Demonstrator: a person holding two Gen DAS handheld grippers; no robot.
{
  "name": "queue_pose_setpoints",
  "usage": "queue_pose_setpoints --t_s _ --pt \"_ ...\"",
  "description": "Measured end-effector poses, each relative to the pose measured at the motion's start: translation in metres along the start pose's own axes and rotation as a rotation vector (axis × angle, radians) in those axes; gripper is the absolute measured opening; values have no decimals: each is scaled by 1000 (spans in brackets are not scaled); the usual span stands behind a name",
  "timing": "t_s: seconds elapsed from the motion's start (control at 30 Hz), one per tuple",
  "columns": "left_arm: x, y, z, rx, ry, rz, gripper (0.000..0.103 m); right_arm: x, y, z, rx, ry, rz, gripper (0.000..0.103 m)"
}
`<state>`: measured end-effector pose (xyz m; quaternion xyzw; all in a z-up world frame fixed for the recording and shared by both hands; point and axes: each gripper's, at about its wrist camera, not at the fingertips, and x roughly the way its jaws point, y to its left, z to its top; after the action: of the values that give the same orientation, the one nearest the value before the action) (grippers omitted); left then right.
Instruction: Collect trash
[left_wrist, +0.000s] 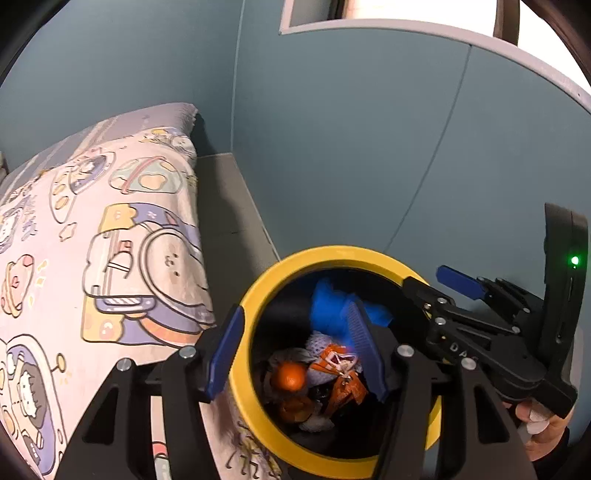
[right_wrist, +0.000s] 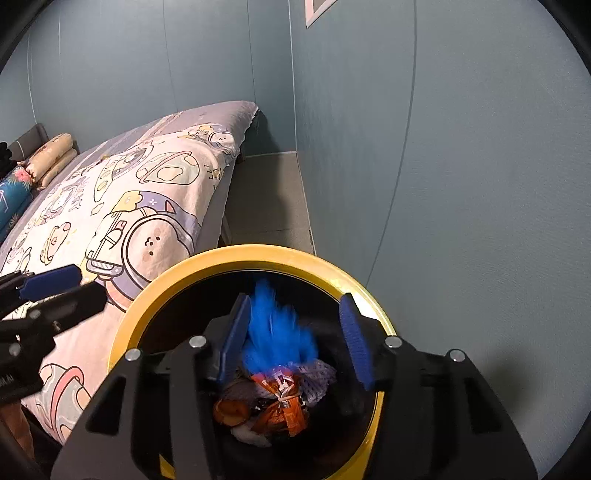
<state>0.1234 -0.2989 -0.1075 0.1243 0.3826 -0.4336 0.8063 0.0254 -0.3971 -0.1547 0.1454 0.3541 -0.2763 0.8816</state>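
Note:
A black bin with a yellow rim (left_wrist: 255, 295) (right_wrist: 155, 291) stands on the floor between the bed and the wall. Inside lie an orange wrapper (left_wrist: 341, 384) (right_wrist: 286, 402), orange peel (left_wrist: 290, 376), white mesh and a blurred blue item (left_wrist: 332, 306) (right_wrist: 277, 328). My left gripper (left_wrist: 295, 345) is open, its fingers straddling the bin's left rim. My right gripper (right_wrist: 295, 343) is open over the bin mouth, the blue item between and below its fingers, not touching them. The right gripper also shows in the left wrist view (left_wrist: 436, 284).
A bed with a cartoon astronaut blanket (left_wrist: 110, 240) (right_wrist: 122, 214) lies left of the bin. Pillows (right_wrist: 51, 155) sit at its far end. A teal wall (left_wrist: 369, 147) (right_wrist: 461, 184) runs close on the right. A narrow strip of grey floor (right_wrist: 269, 199) lies between them.

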Motion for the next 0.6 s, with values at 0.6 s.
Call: queue_pose_setpoints --t_s 0.6 --pt "-103 101 -11 -167 -180 157 55 -36 63 26 -127 -111 26 48"
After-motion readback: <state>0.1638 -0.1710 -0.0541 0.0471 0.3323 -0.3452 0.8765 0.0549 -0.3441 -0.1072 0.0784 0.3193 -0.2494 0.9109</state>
